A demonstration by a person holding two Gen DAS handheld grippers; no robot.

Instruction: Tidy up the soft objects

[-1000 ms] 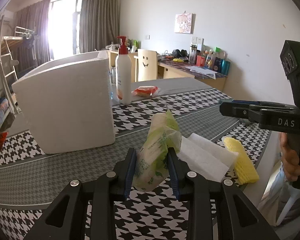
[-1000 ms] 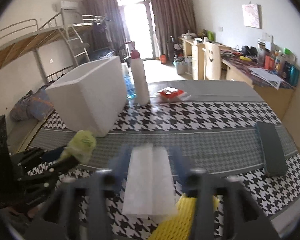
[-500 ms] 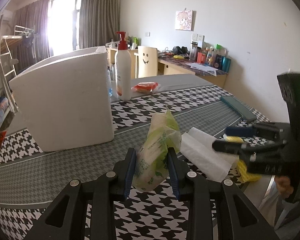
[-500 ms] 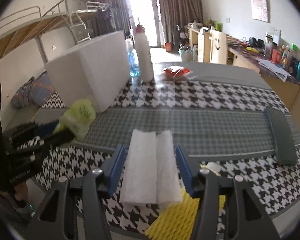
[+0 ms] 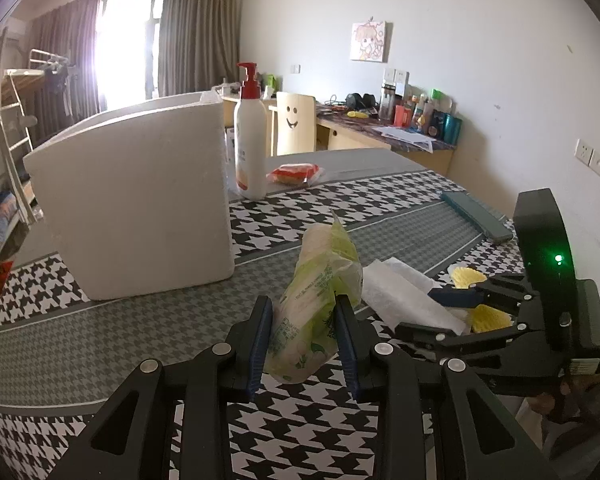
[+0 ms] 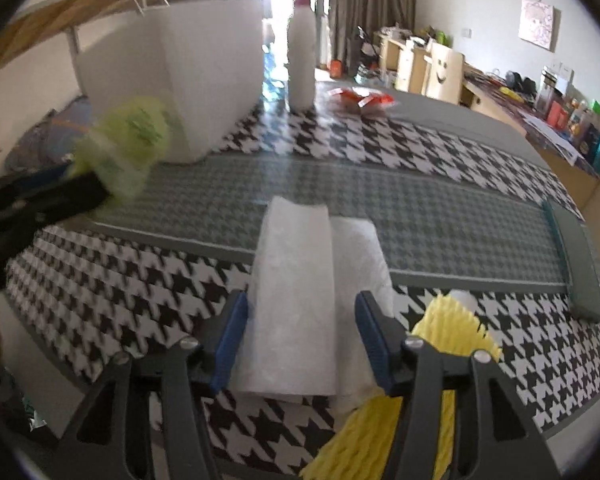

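White foam box (image 5: 136, 200) on houndstooth cloth (image 5: 300, 432), interior hidden from view.

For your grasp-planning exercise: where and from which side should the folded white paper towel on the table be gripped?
Grip the paper towel across its narrow width at the near end, from above. It lies flat and long, and the right gripper already straddles it, jaws opening.

On the table (image 5: 80, 332), the foam box (image 5: 136, 208) stood left with the pump bottle (image 5: 251, 140) just beside its right, snack packet (image 5: 296, 174) further right, folded tissue (image 6: 296, 300) near front, foam net (image 6: 456, 328) beside it.
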